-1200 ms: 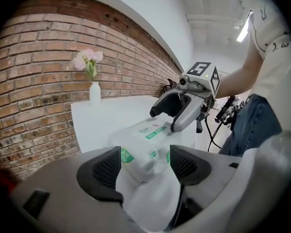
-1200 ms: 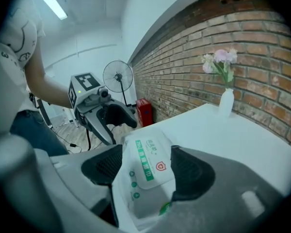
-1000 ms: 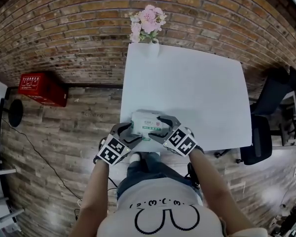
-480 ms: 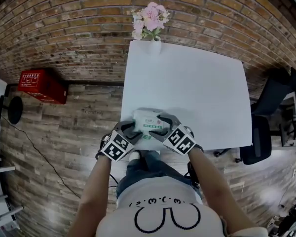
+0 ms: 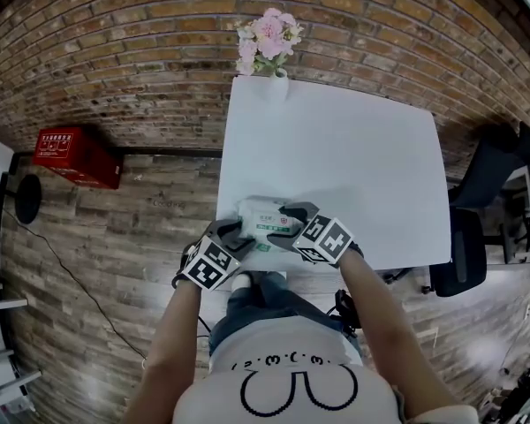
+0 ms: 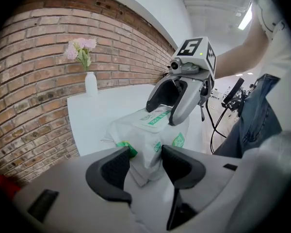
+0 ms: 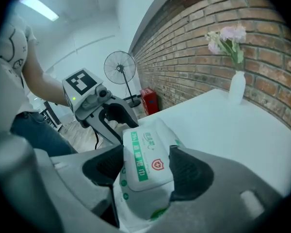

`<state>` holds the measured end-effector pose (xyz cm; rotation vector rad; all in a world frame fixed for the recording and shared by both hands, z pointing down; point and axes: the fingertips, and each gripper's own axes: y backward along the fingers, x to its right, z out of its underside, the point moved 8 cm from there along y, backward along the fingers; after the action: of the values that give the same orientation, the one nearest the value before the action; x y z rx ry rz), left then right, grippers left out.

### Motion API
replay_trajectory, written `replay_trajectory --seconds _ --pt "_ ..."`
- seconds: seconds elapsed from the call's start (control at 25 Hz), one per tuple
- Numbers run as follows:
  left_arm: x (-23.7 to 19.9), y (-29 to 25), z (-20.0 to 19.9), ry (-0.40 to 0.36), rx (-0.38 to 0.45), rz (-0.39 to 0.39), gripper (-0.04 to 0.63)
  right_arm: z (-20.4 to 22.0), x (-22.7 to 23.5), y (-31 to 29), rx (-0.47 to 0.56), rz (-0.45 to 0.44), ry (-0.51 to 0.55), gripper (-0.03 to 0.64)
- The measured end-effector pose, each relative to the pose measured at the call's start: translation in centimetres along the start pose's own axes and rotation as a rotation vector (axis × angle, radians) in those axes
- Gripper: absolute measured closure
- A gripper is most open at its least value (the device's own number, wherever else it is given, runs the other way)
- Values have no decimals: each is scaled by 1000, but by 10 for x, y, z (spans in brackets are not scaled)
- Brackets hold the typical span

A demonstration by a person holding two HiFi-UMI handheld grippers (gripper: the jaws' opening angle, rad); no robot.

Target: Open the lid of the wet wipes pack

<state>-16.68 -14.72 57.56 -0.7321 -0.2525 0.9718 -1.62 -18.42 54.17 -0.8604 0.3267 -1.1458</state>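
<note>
A white wet wipes pack (image 5: 267, 212) with green print lies at the near edge of the white table (image 5: 336, 148). My left gripper (image 5: 238, 232) is at its left end. In the left gripper view my left gripper (image 6: 144, 166) has the pack's crimped end (image 6: 150, 140) pinched between its pads. My right gripper (image 5: 296, 219) reaches over the pack from the right. In the right gripper view the jaws of my right gripper (image 7: 145, 171) straddle the flat lid (image 7: 144, 154) and the pads touch both of its sides. The lid lies flat on the pack.
A vase of pink flowers (image 5: 265, 38) stands at the table's far edge, against the brick wall. A red box (image 5: 75, 157) sits on the floor to the left, a dark chair (image 5: 486, 201) to the right. A fan (image 7: 119, 69) stands further off.
My left gripper's jaws have narrowed onto the pack's left end. My right gripper has turned a little over the lid. The pack stays in place.
</note>
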Motion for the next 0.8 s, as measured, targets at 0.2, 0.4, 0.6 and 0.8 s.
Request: replay_trajectory --seconds 0.2,0.4,0.6,0.8 --pt "-1 1 -2 6 -10 -5 387 0 6 2 21 -52 -68 324" --pt "0 -1 1 7 -10 0 387 -1 12 7 80 -99 -166 330" --pt "-1 -1 0 10 -8 1 387 -5 5 12 76 -62 -84 368" --pt "-1 0 -1 9 -9 8 387 -15 1 25 124 -5 -10 440"
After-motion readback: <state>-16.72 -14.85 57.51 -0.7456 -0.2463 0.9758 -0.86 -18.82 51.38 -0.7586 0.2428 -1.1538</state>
